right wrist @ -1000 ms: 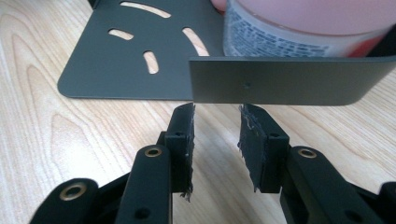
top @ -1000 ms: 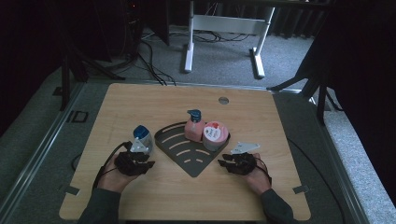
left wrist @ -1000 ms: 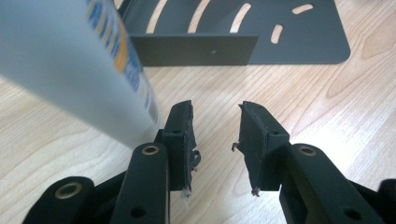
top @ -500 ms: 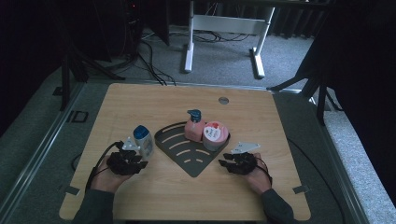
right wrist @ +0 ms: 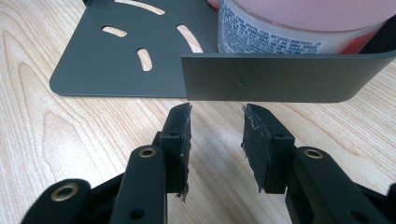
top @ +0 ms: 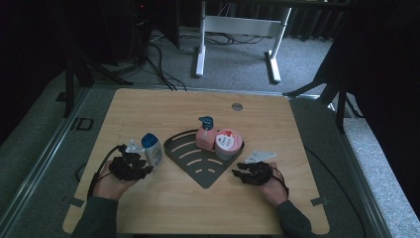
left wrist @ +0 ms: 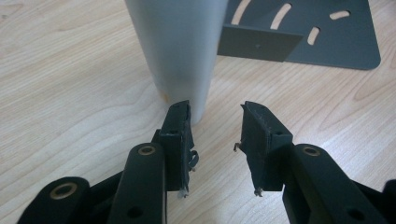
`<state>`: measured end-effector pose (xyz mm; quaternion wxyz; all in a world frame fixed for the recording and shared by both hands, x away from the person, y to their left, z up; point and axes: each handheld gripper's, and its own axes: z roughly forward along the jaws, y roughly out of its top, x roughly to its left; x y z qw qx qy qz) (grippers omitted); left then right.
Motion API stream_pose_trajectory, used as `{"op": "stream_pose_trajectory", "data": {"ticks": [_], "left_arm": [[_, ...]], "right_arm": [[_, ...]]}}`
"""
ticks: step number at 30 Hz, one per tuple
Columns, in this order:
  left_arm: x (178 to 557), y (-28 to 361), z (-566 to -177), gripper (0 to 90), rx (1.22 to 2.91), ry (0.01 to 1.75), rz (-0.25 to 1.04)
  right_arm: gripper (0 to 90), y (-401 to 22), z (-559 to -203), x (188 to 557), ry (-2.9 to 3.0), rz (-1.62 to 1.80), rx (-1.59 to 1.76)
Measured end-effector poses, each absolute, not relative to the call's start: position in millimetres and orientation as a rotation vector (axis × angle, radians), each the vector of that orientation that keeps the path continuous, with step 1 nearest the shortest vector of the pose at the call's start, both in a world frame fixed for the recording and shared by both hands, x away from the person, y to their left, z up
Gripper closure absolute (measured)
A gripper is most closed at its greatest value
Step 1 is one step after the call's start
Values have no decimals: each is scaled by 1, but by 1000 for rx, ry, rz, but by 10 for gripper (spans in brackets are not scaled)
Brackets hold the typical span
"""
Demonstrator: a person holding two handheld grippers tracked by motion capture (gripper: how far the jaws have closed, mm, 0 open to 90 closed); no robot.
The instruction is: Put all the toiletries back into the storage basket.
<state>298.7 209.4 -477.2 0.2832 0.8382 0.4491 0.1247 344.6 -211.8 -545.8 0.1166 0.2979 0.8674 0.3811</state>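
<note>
The blue-capped bottle (top: 153, 150) now stands upright, left of centre, beside the dark rack (top: 198, 157). Left gripper (left wrist: 215, 114) has just been opening, fingers spread, bottle outside them. Right gripper (right wrist: 215, 114) spread, empty. Next, probably: regrip the bottle, lift it onto the rack.

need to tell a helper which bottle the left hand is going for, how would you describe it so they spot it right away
On the wooden table, find the dark slotted corner shelf at its middle. Just off the shelf's left edge, on bare wood in front of the left gripper, stands the bottle. It is pale grey-white with a blue cap, unlike the pink pump bottle and pink jar standing on the shelf.
</note>
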Motion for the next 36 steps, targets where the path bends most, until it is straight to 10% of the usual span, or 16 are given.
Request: {"op": "stream_pose_trajectory", "data": {"ticks": [36], "left_arm": [[326,205,-449,501,2240,1231,365]], "right_arm": [[602,-208,-549,345,2566,1100,874]]}}
